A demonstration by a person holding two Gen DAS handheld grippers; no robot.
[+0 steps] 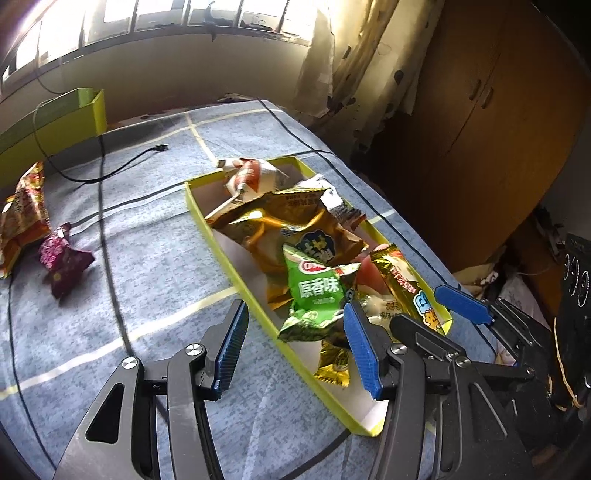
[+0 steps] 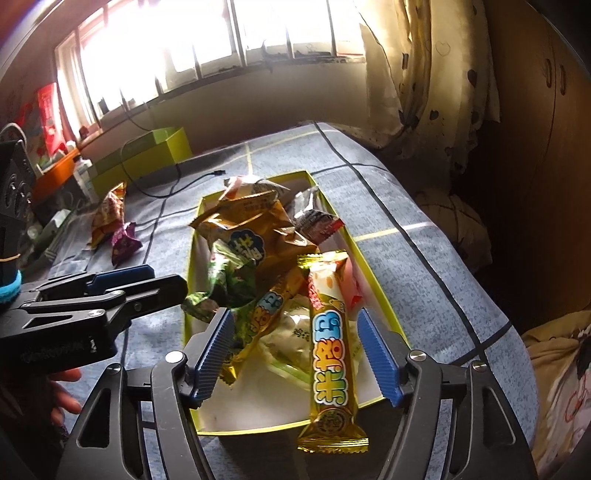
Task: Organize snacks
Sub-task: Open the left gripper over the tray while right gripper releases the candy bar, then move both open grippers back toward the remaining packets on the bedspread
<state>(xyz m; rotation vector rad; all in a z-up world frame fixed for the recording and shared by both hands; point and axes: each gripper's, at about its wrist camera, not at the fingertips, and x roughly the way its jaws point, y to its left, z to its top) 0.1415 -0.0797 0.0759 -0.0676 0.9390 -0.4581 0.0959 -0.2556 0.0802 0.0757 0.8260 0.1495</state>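
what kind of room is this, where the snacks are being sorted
Most likely a bedroom in a home. The yellow snack box sits on what looks like a bed with a blue checked sheet, beside a wooden wardrobe and a curtained window.

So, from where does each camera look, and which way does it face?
Left wrist view: sits on the left claw, looks down and forward over the bed at the box of snacks; its own two fingers show, and the right claw enters from the right.
Right wrist view: sits on the right claw, looks down along the box; a gold bar lies between its open fingers; the left claw and a hand show at left.
Both share: box, bed, window, the other claw.
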